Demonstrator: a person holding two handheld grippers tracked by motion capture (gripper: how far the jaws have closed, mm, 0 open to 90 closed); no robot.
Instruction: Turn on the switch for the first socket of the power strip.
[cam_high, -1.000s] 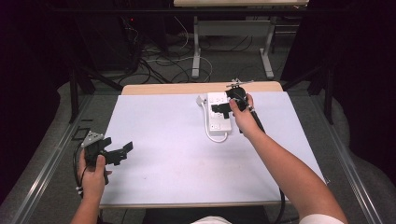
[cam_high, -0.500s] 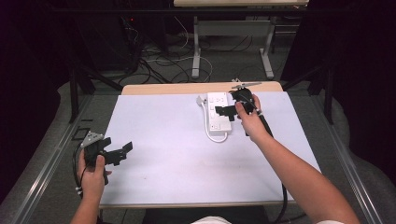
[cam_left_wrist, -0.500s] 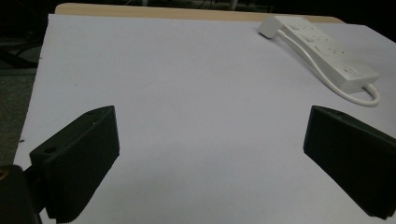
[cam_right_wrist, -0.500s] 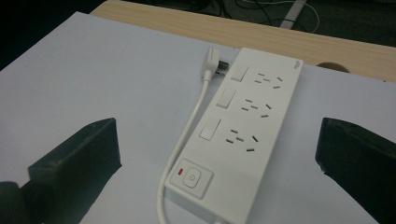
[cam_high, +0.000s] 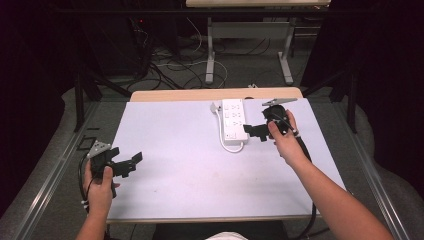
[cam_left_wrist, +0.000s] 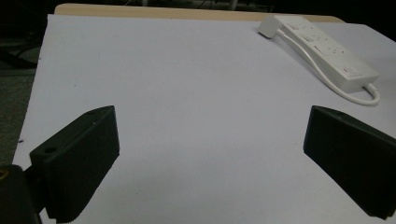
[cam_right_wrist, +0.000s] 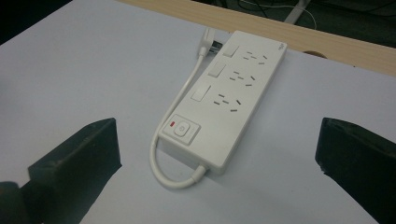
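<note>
Power strip (cam_high: 234, 119), white, with three socket rows, three rocker switches and a master button beside a red indicator, lies flat on the white-covered bench (cam_high: 190, 165), just left of the right gripper and far off to the right of the left one. Left gripper (cam_high: 123, 165): held in the person's left hand (cam_high: 100, 187) at the near left edge of the bench, jaws spread wide with nothing between them; in the left gripper view the bare bench surface lies between its jaws, and the strip (cam_left_wrist: 324, 49) sits ahead and to the right. Cord (cam_high: 231, 146): a short white lead leaves the near end of the strip, loops back along its left side and ends in the plug (cam_high: 215, 107) resting at the far left corner. Right gripper (cam_high: 256, 132): held in the right hand (cam_high: 284, 140) just beside the strip's near right edge, jaws fully parted and empty; in the right gripper view the strip (cam_right_wrist: 224, 102) lies between and ahead of the jaws, its button end nearest, untouched by either jaw.
</note>
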